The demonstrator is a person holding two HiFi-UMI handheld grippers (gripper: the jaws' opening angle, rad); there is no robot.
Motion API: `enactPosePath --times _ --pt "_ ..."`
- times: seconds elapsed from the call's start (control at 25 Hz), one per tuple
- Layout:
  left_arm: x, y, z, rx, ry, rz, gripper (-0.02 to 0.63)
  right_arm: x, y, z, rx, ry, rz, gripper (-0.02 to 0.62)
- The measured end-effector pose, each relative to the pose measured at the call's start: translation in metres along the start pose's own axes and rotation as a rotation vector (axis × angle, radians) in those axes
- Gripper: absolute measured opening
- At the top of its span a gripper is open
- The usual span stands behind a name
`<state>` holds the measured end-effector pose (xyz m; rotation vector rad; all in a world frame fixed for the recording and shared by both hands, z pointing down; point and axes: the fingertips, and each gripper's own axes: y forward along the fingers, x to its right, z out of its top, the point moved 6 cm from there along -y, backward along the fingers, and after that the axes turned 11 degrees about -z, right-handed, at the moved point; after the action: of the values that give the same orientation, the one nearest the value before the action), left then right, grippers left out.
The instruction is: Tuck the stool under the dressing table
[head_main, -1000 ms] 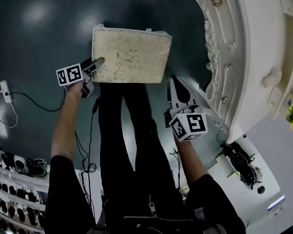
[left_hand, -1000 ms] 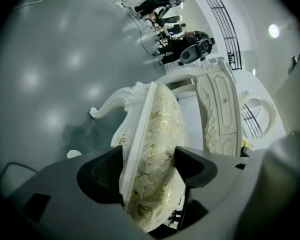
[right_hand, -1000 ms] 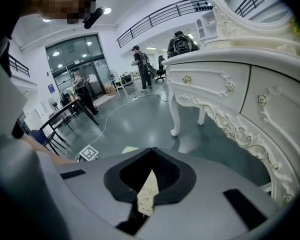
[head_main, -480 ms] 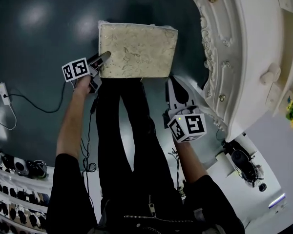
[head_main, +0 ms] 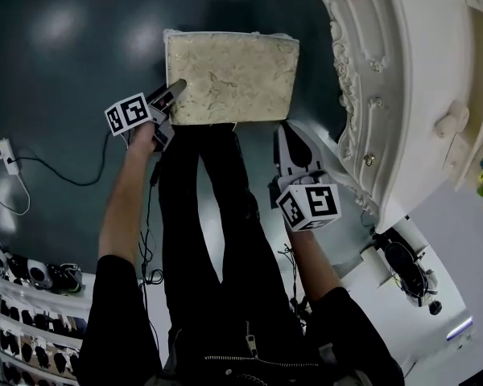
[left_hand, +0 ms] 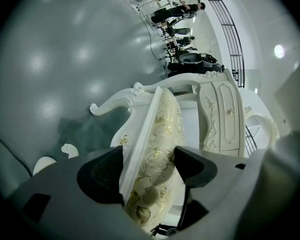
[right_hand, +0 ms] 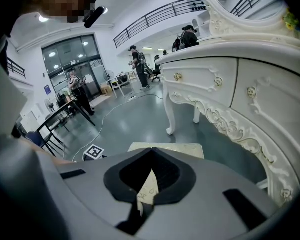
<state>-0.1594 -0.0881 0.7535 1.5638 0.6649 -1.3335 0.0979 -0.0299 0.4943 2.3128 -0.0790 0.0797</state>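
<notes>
Stool [head_main: 229,75] stands on the floor [head_main: 64,95] beside the desk [head_main: 402,95], not yet under it. Left gripper [head_main: 175,91] clamps its seat edge; right gripper [head_main: 286,131] is closed, empty, nearby. Cushion [left_hand: 165,144] looks soft, so the stiff white frame [left_hand: 141,131] probably gives the surer hold.

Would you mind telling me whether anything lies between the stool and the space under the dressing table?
Nothing visible: only bare floor separates the stool from the dressing table's carved front. The left gripper is clamped on its edge; the right gripper, shut and empty, hangs nearer the person.
</notes>
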Motion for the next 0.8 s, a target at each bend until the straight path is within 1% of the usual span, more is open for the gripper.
enactPosePath --times 0.36,0.56,0.8 --pt "0.010 0.031 -0.007 0.026 -0.033 -0.030 0.333 0.014 -0.002 0.000 0.003 0.004 -0.024 0.006" --pt "0.018 0.063 -0.010 0.038 -0.040 -0.050 0.333 0.036 0.000 0.002 -0.002 -0.006 -0.068 0.006" --pt "0.026 0.078 -0.007 0.043 -0.038 -0.067 0.333 0.038 -0.008 -0.004 0.026 0.001 -0.090 0.006"
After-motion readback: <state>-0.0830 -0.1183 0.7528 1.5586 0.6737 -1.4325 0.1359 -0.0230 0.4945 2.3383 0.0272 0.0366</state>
